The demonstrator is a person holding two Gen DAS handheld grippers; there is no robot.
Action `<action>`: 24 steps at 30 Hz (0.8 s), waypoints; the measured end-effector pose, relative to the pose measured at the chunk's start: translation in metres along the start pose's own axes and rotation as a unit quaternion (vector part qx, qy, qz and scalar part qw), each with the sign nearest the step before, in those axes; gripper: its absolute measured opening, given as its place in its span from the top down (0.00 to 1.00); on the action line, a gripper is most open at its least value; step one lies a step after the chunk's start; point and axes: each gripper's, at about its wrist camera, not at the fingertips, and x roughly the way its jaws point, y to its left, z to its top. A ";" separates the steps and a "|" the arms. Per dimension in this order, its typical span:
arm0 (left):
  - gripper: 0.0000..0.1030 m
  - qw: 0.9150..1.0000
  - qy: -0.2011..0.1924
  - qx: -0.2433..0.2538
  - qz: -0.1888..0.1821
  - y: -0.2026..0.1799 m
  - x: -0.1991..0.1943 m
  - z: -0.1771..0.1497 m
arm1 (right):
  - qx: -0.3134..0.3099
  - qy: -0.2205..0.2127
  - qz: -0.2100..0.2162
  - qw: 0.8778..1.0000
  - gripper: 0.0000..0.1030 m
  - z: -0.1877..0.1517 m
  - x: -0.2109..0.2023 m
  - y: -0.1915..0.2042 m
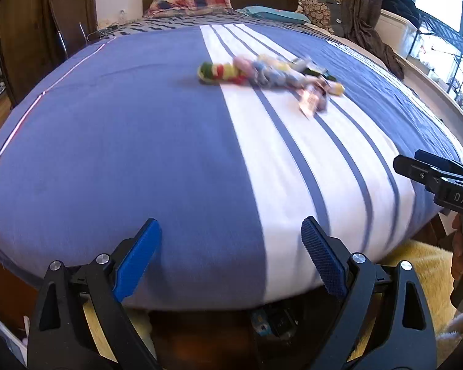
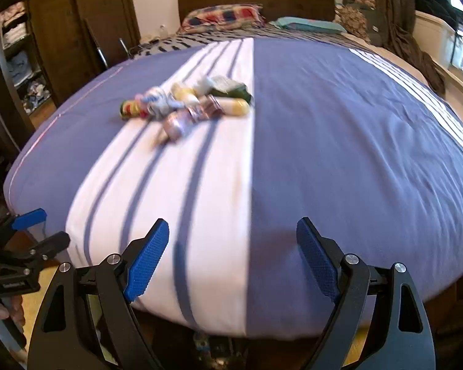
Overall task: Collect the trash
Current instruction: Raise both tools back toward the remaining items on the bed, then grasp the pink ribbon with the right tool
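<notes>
Fingers [image 1: 321, 262] wide apart, trash [image 1: 268, 75] far across bed [image 1: 139, 154].

One bed [image 1: 123, 154], two pillows up at 12 o'clock (a checked one [image 1: 191, 1] and a teal one [image 1: 271, 14]), one blurry trash pile [image 1: 268, 74], can't count pieces.

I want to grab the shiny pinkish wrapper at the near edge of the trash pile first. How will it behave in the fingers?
The shiny wrapper looks like thin crinkled foil, so it is probably very light and floppy, and may crumple flat under pressure. Its glossy surface could be slippery. It touches other trash on the soft bedspread, so pushing would likely drag neighbours. Blur limits certainty.
</notes>
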 end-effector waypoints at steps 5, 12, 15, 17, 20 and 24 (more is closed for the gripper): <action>0.15 1.000 -0.009 0.006 0.014 0.009 0.014 0.032 | 0.001 -0.005 0.028 1.000 0.26 0.036 0.026 0.017; 0.15 1.000 -0.014 0.006 0.020 0.021 0.033 0.065 | -0.001 0.003 0.049 0.999 0.41 0.071 0.062 0.042; 0.15 1.000 -0.016 0.008 0.021 0.024 0.043 0.080 | -0.007 0.017 0.038 0.999 0.54 0.075 0.078 0.047; 0.15 1.000 -0.017 0.010 0.023 0.024 0.051 0.091 | -0.012 0.020 0.030 0.999 0.61 0.074 0.082 0.046; 0.15 1.000 -0.014 0.010 0.022 0.024 0.066 0.105 | -0.021 0.015 0.017 1.000 0.83 0.072 0.085 0.043; 0.15 1.000 -0.008 0.009 0.013 0.021 0.085 0.118 | -0.022 0.006 0.020 1.000 0.96 0.068 0.083 0.033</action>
